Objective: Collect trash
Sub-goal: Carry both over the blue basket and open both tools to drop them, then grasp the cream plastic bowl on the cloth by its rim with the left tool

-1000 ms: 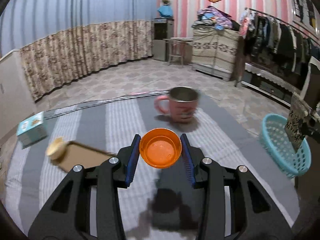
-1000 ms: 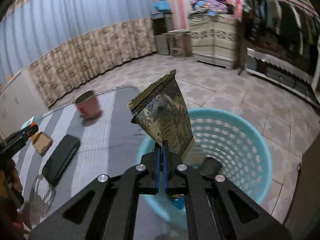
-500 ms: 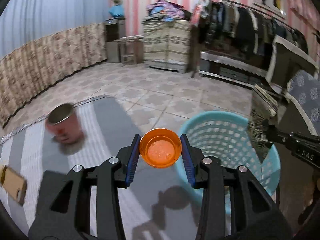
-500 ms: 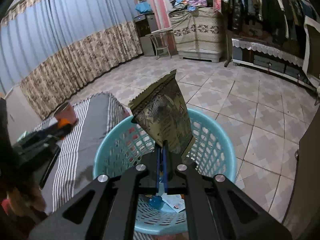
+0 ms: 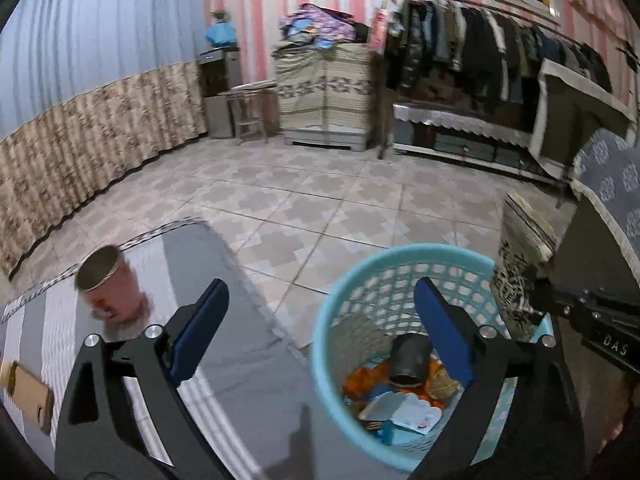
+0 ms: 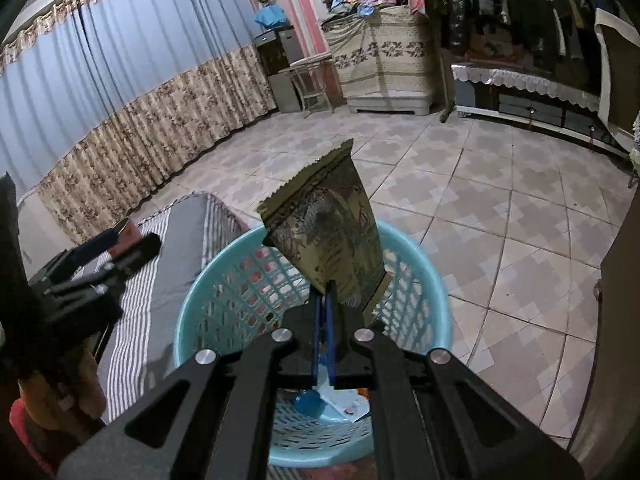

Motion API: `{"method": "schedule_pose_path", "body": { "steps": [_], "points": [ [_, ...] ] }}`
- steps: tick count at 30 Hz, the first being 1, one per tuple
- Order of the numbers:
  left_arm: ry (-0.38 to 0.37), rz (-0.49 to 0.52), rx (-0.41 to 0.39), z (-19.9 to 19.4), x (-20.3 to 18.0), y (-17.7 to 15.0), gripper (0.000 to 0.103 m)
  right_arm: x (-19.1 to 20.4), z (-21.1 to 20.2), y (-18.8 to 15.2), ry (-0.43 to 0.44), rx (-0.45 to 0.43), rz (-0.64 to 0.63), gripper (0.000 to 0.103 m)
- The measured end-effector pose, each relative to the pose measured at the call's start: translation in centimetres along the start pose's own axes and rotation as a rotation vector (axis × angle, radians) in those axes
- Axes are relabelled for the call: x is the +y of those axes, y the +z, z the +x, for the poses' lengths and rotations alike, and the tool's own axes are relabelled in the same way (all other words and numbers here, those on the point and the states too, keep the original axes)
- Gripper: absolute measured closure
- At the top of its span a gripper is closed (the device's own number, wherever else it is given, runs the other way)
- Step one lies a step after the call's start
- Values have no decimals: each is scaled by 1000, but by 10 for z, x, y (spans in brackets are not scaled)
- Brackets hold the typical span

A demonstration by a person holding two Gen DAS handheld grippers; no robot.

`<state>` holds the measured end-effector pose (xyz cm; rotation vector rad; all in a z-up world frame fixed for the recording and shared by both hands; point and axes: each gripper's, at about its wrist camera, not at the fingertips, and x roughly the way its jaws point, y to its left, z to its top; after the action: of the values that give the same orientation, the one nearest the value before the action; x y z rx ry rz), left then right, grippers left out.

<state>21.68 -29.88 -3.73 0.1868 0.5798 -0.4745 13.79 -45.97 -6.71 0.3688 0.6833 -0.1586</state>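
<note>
Two claws: both hung over the teal laundry-style basket [image 5: 404,268] that served as the bin, which stood on the floor at the corner of the counter.
Left claw [image 5: 320,312]: its jaws had just been opening and stood spread wide with nothing between them; it was held above the basket's near rim, probably so a piece could fall in.
Basket contents: an orange cup [image 5: 400,376] lay at the bottom, partly under a dark round item, beside paper scraps [image 5: 404,412].
Right claw [image 6: 324,308]: pressed together, pinching the lower edge of a gold-brown snack wrapper [image 6: 328,236], which stood upright above the basket mouth, likely the next piece to drop.
Left on the counter: a pink mug [image 5: 112,292], blurred, and a brown box [image 5: 28,396] at the edge of the left view.
Surface: the counter [image 5: 240,352] carried a grey and white striped cloth.
Room: patterned floor tiles [image 6: 480,200], blue curtains with a floral lower band [image 6: 120,80], pink striped walls, a rail of dark clothes [image 5: 480,44] and a covered cabinet [image 6: 384,60].
</note>
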Motion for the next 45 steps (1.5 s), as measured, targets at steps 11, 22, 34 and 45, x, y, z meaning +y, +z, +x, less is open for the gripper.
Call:
{"method": "schedule_pose_path", "body": {
  "steps": [11, 22, 34, 45],
  "points": [
    [97, -27, -46, -41, 52, -14, 6, 22, 22, -6, -18, 38, -24, 51],
    [227, -78, -41, -68, 125, -39, 6, 51, 8, -9, -180, -89, -147, 14],
    [460, -167, 41, -91, 266, -83, 6, 78, 17, -18, -200, -108, -193, 12],
    [579, -287, 122, -104, 381, -127, 6, 82, 25, -24, -235, -75, -200, 12]
  ]
}}
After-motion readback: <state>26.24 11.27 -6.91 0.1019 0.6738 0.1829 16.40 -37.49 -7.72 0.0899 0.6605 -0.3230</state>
